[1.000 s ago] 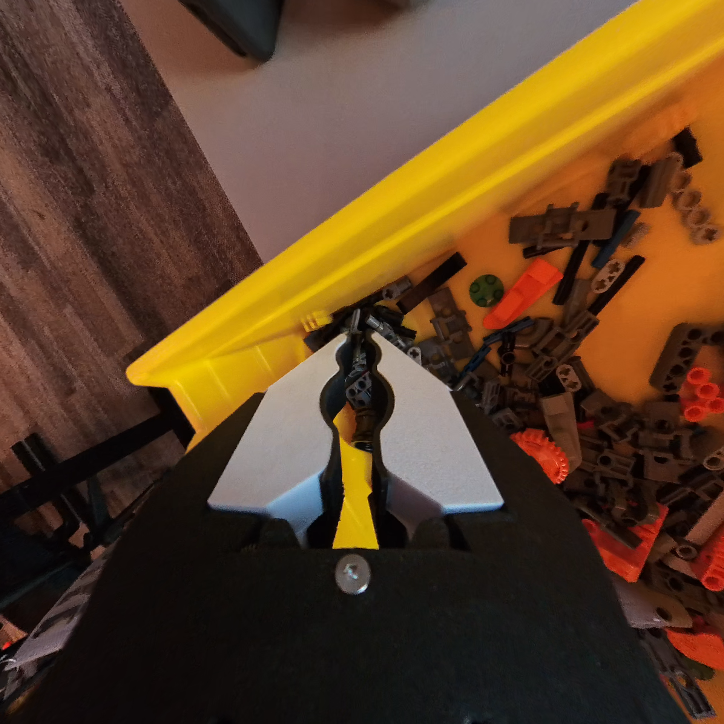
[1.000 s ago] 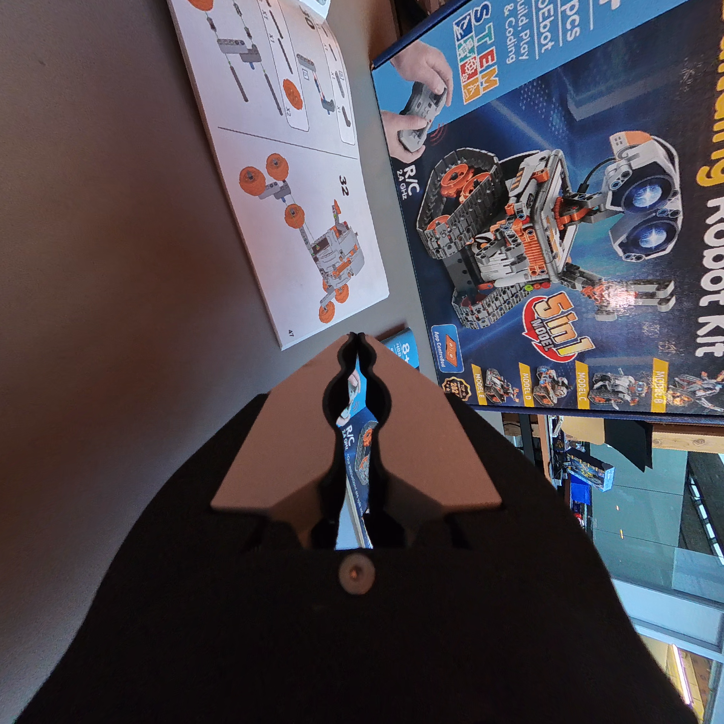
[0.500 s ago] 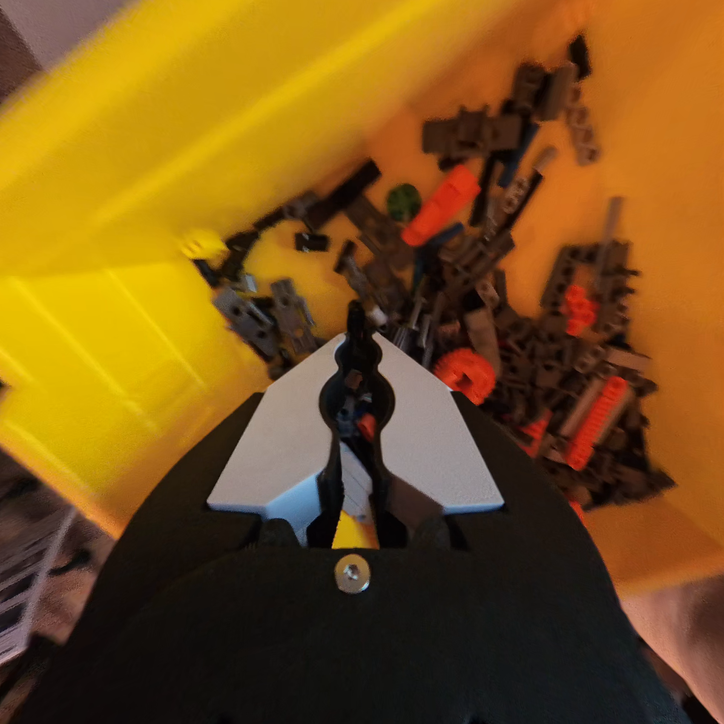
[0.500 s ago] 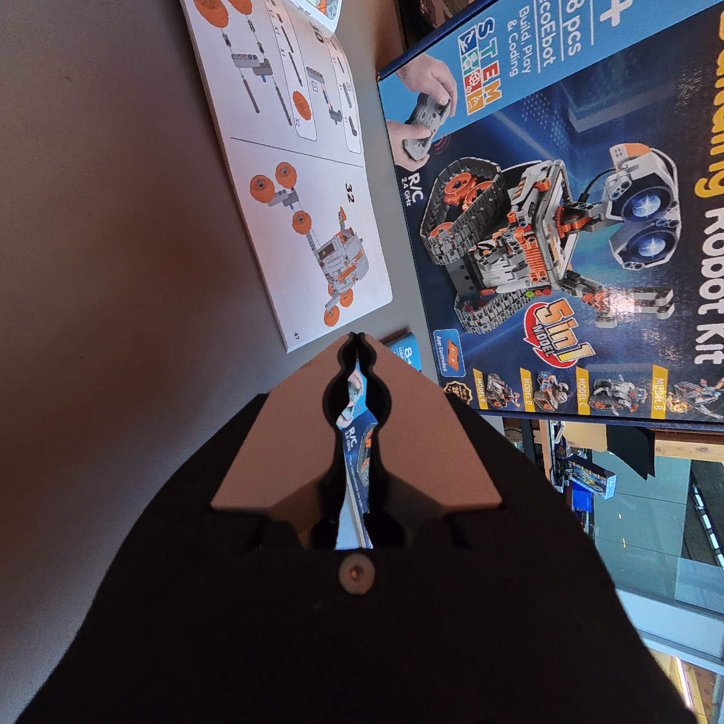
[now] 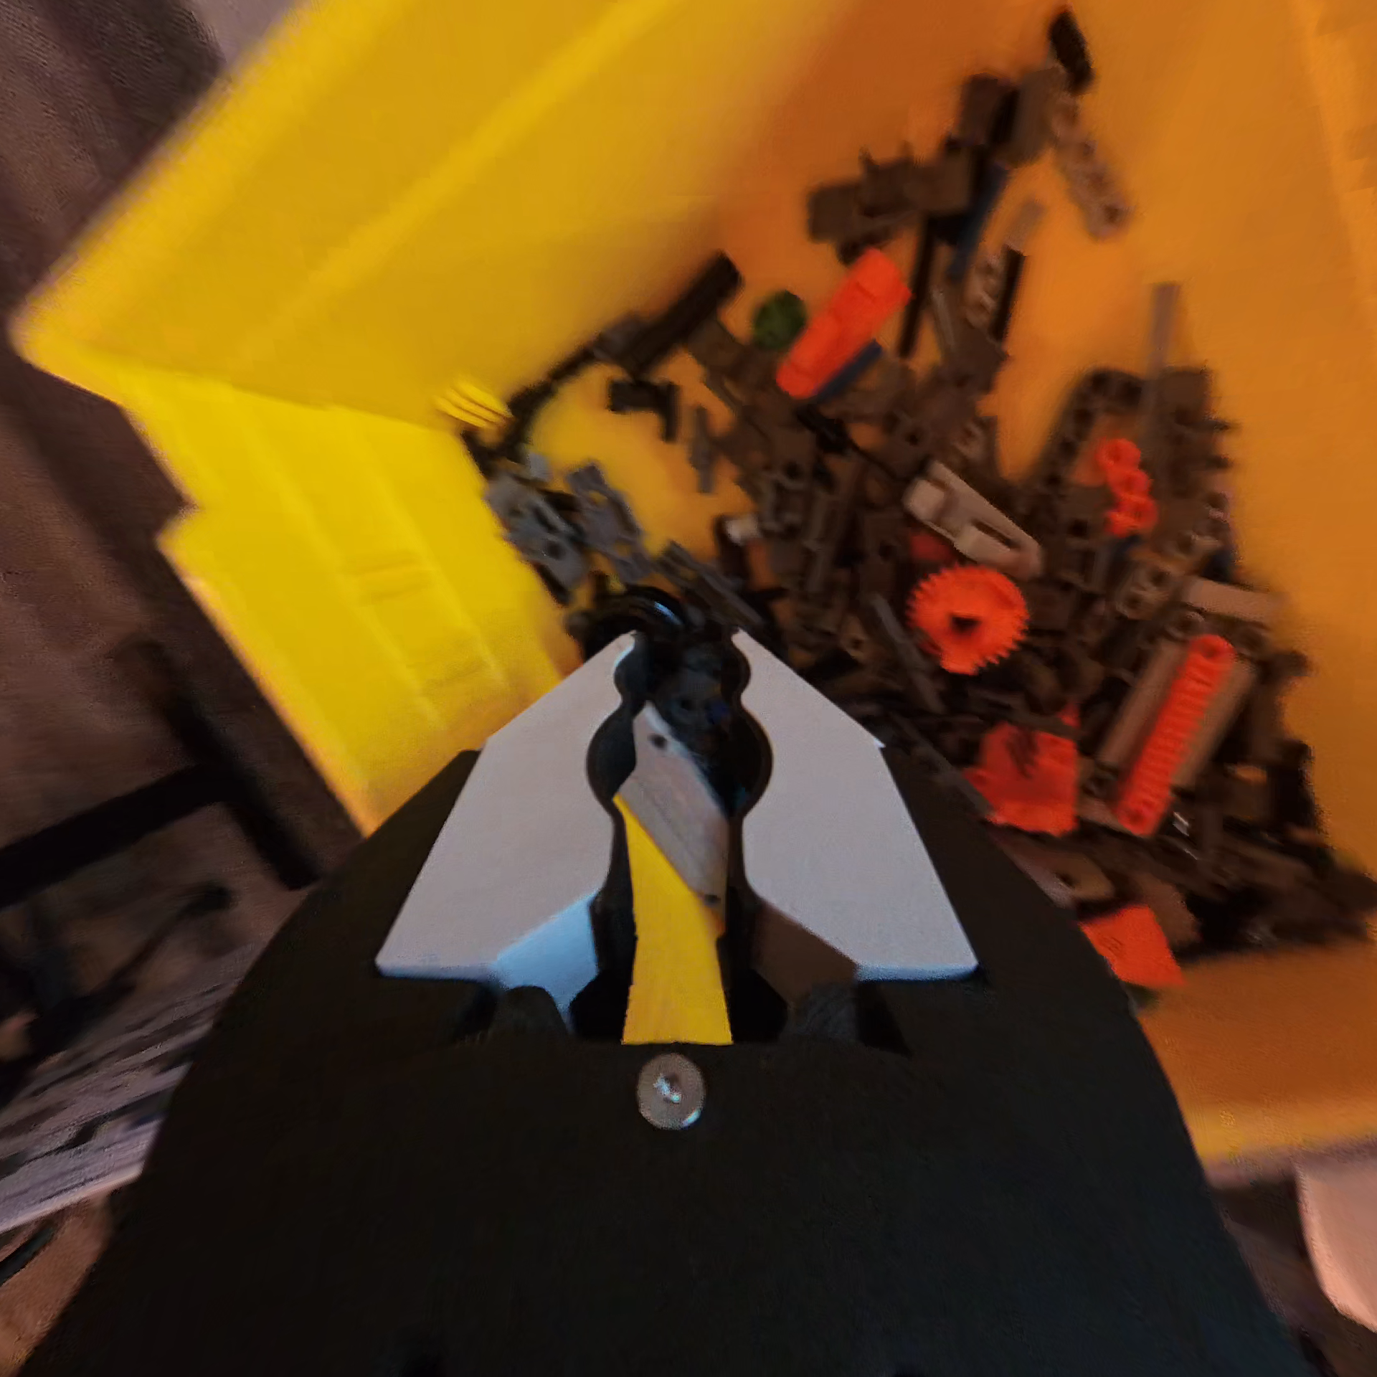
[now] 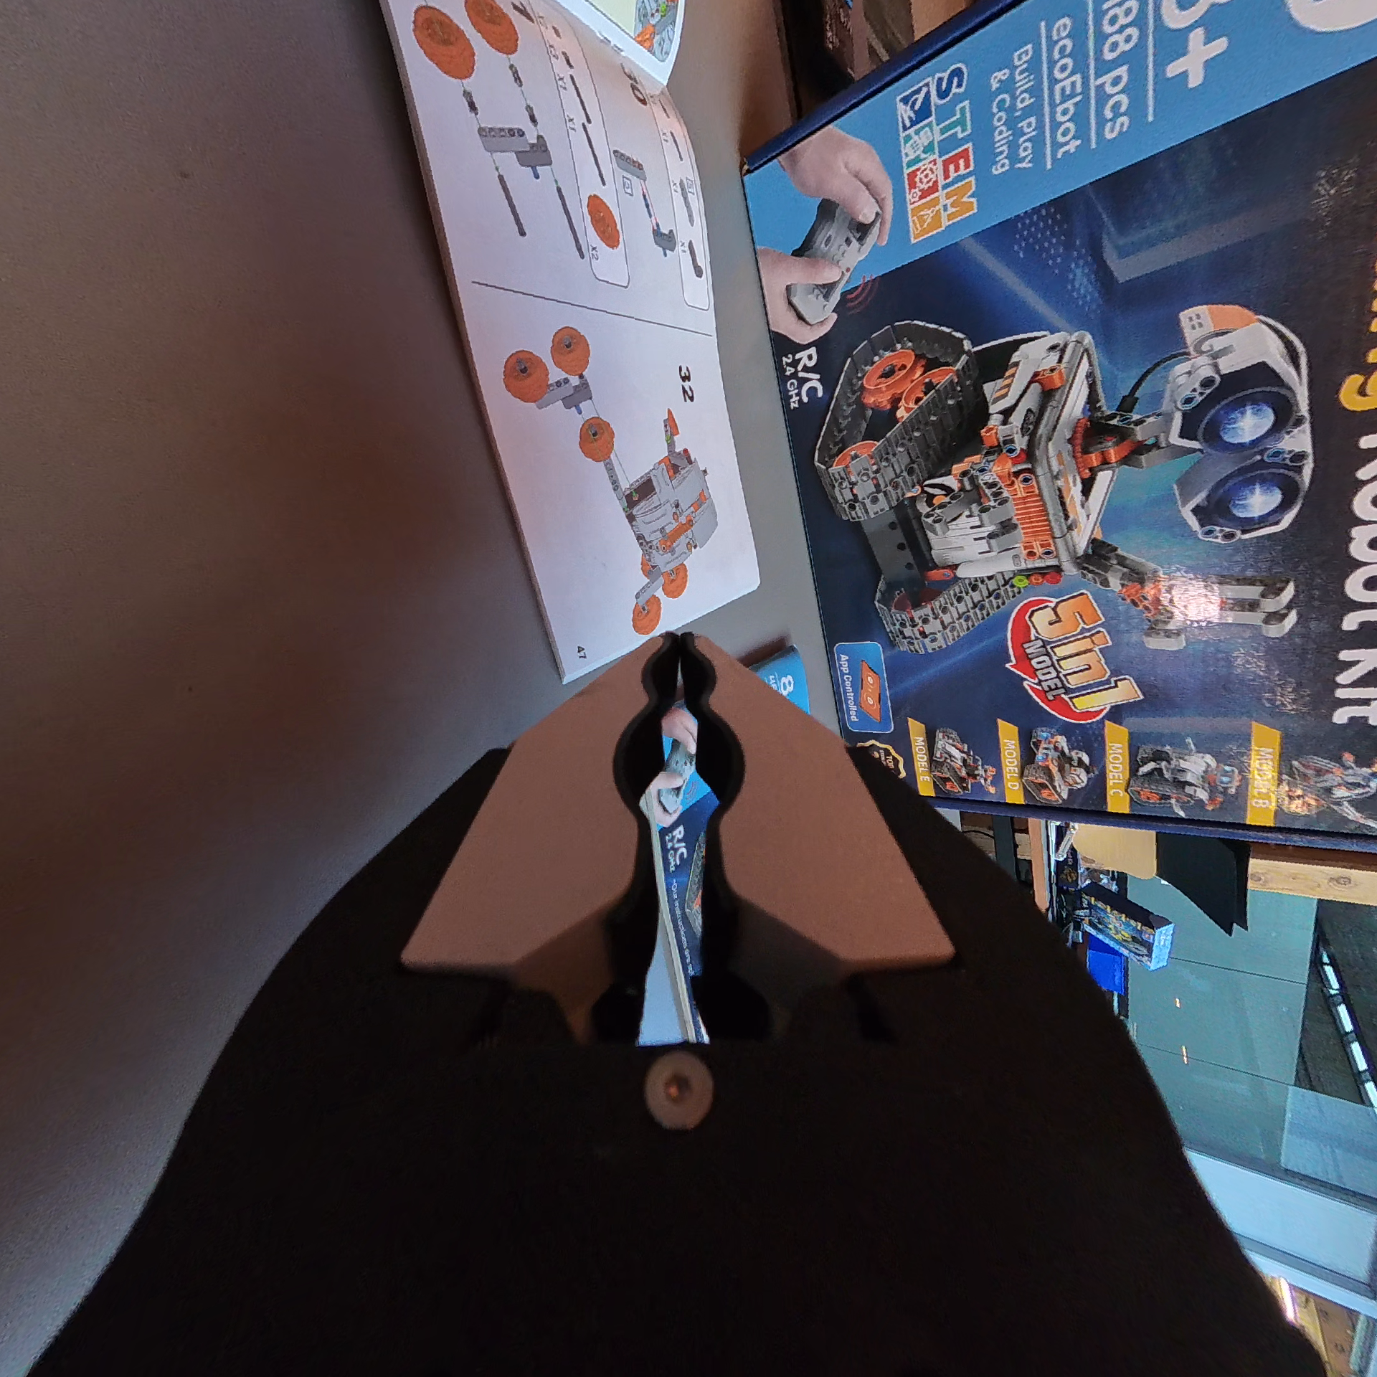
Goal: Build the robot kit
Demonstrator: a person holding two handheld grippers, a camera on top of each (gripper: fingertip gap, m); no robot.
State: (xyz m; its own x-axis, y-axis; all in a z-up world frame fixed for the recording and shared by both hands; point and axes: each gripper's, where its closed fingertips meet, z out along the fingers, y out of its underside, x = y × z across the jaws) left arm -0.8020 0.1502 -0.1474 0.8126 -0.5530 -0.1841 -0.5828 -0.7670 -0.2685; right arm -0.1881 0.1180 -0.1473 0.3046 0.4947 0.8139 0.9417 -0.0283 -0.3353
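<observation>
Left hand-held gripper (image 5: 682, 648) pinches a black piece (image 5: 656, 607) over yellow bin (image 5: 358, 246); right hand-held gripper (image 6: 678, 656), nearly closed, empty, above grey counter (image 6: 223, 447) beside instruction booklet (image 6: 596, 358), kit box (image 6: 1080, 447).

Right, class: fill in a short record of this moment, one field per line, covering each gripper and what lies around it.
left gripper: fingers slightly apart over yellow plastic bin, small black piece between the tips; grip unclear in the blur
near it: heap of dark grey and orange building pieces, orange toothed gear
right gripper: fingers closed, above grey tabletop
near it: open white instruction booklet, blue printed kit box
</observation>
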